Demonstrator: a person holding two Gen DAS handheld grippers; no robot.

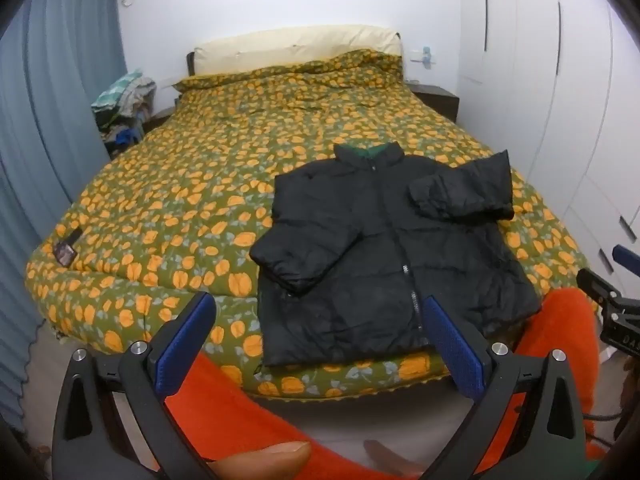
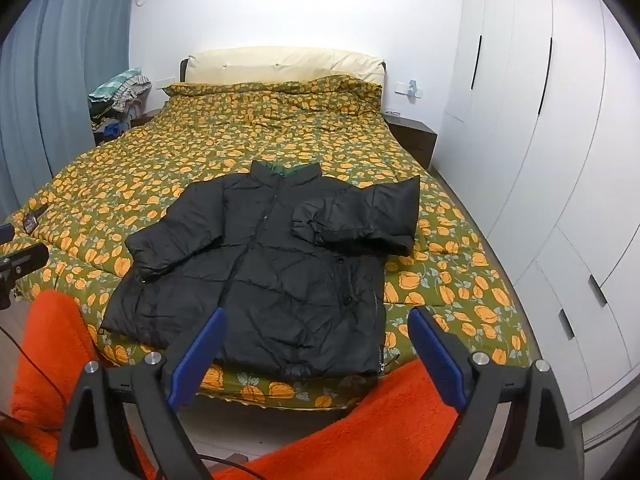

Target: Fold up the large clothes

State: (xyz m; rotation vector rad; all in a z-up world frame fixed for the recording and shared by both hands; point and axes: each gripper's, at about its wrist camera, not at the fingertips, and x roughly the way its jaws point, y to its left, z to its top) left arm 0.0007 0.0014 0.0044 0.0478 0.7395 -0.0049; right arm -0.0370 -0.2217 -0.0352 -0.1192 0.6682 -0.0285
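A black puffer jacket [image 1: 384,256] lies front up, zipped, near the foot of the bed [image 1: 168,184]. Its right sleeve is folded in over the chest, its left sleeve angles down beside the body. A green lining shows at the collar. It also shows in the right wrist view [image 2: 272,264]. My left gripper [image 1: 318,308] is open and empty, held short of the jacket's hem. My right gripper [image 2: 316,320] is open and empty, also short of the hem, and shows at the edge of the left wrist view [image 1: 612,296].
The bed has an orange-flowered green duvet [image 2: 120,184] and cream pillows [image 2: 280,64]. A small dark tag [image 1: 66,250] lies at its left corner. White wardrobes [image 2: 540,160] stand right, blue curtains [image 1: 48,100] left, a clothes pile [image 1: 124,100] far left. Orange-clad legs [image 2: 360,420] are below me.
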